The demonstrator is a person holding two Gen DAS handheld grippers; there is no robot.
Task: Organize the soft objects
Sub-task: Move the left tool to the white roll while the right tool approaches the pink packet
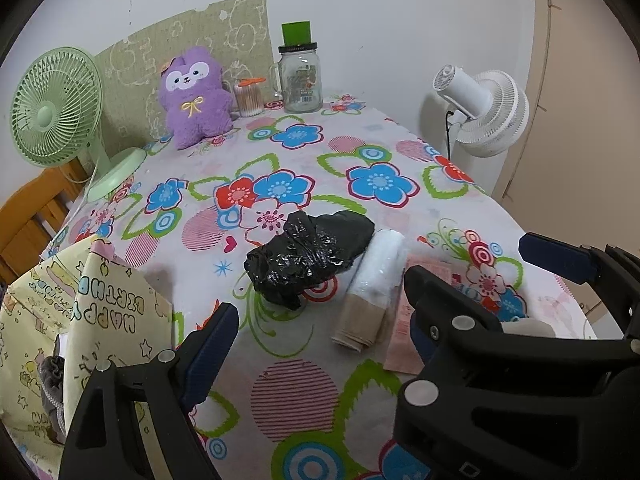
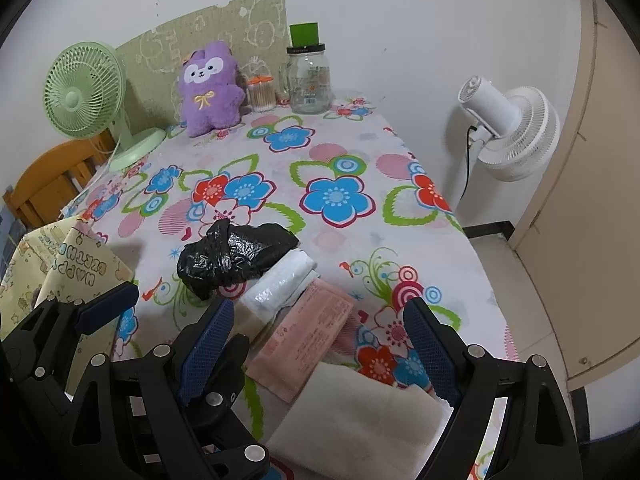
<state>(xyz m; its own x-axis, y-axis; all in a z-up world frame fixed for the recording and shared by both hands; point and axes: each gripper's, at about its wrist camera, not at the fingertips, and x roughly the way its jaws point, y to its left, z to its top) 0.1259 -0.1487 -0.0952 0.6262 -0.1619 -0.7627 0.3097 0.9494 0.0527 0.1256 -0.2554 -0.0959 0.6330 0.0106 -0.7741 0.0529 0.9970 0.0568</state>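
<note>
My grippers are black with dark blue textured pads (image 2: 208,344). The white tablecloth (image 1: 280,152) is printed with blue, red and pink flowers and green leaf outlines. On it lie a crumpled glossy black plastic bag (image 1: 308,256), a white plastic roll with a beige band (image 1: 372,288), a pale pink packet (image 2: 308,344) and a cream folded cloth (image 2: 352,420). The fluffy plush toy (image 1: 194,96) is purple (yellow bow). The pale yellow gift bag (image 1: 60,320) carries cartoon prints.

Surface (image 1: 360,136) under floral cloth; far edge: green fan (image 1: 56,112), purple plush (image 1: 196,96), swab pot (image 1: 249,96), glass jar (image 1: 300,76); near middle: black bag bundle (image 1: 308,256) touching white roll (image 1: 380,268), pink packet (image 2: 308,344), pale folded cloth (image 2: 352,420); left edge: yellow gift bag (image 1: 104,312).
</note>
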